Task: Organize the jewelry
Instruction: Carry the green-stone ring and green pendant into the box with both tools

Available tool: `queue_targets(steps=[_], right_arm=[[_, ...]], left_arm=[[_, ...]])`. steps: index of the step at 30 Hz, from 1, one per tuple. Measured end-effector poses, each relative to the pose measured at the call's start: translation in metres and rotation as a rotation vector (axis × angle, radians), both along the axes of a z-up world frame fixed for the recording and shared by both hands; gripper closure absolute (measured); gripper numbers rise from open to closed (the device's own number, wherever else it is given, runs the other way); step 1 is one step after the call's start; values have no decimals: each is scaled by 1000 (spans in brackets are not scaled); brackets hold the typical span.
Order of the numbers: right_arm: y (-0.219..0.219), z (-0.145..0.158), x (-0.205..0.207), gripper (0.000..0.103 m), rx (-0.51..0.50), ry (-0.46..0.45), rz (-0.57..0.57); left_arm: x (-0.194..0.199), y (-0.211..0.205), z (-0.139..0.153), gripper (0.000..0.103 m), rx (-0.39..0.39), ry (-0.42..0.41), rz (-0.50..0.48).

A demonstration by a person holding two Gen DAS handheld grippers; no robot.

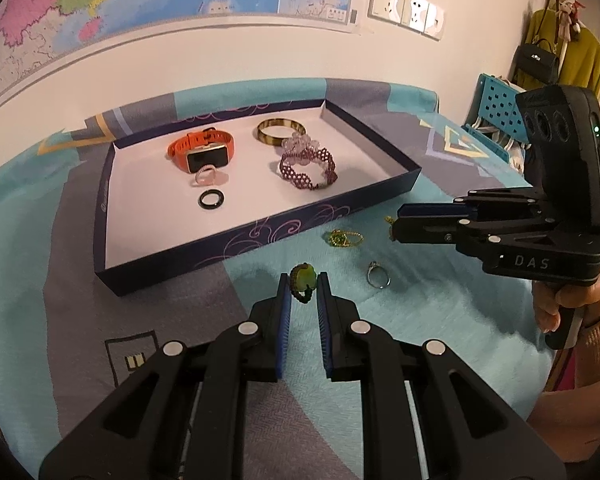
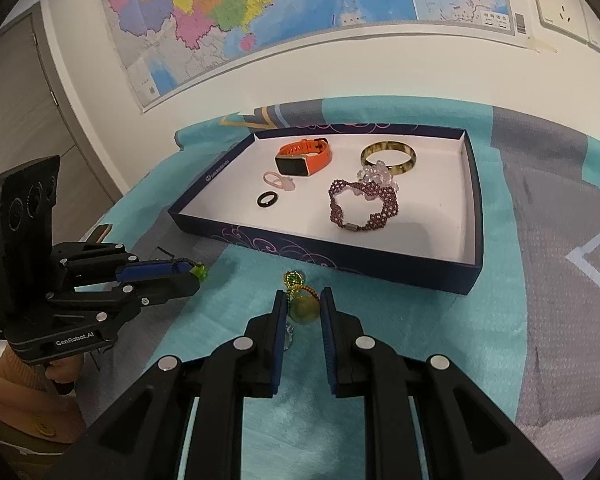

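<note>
A navy tray (image 1: 172,256) with a white floor holds an orange watch (image 1: 201,149), a gold bangle (image 1: 275,131), a purple beaded bracelet (image 1: 309,168), a pink ring (image 1: 206,176) and a black ring (image 1: 211,199). My left gripper (image 1: 303,284) is shut on a green stone ring (image 1: 302,280), held just above the cloth in front of the tray. My right gripper (image 2: 303,308) is shut on a yellow-green pendant (image 2: 302,309) with a gold chain (image 2: 294,280). A gold chain piece (image 1: 345,237) and a silver ring (image 1: 378,276) lie on the cloth.
A teal and grey cloth (image 1: 380,328) covers the table. The tray also shows in the right wrist view (image 2: 340,258). A wall map (image 2: 260,12) and sockets (image 1: 406,10) are behind. A blue rack (image 1: 496,108) and hanging bags stand at the right.
</note>
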State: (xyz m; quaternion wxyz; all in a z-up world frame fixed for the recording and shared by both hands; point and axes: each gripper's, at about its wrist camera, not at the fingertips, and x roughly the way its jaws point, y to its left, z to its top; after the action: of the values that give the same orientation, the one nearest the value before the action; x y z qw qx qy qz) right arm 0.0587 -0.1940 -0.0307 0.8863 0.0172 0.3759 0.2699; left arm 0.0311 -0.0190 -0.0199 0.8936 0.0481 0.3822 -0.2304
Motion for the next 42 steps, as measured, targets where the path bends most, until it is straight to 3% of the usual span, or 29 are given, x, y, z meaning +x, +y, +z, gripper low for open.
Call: queue_targets(steps=[42], right_arm=[[6, 17, 11, 88, 17, -45, 7]], left_arm=[[6, 7, 20, 90, -24, -58, 36]])
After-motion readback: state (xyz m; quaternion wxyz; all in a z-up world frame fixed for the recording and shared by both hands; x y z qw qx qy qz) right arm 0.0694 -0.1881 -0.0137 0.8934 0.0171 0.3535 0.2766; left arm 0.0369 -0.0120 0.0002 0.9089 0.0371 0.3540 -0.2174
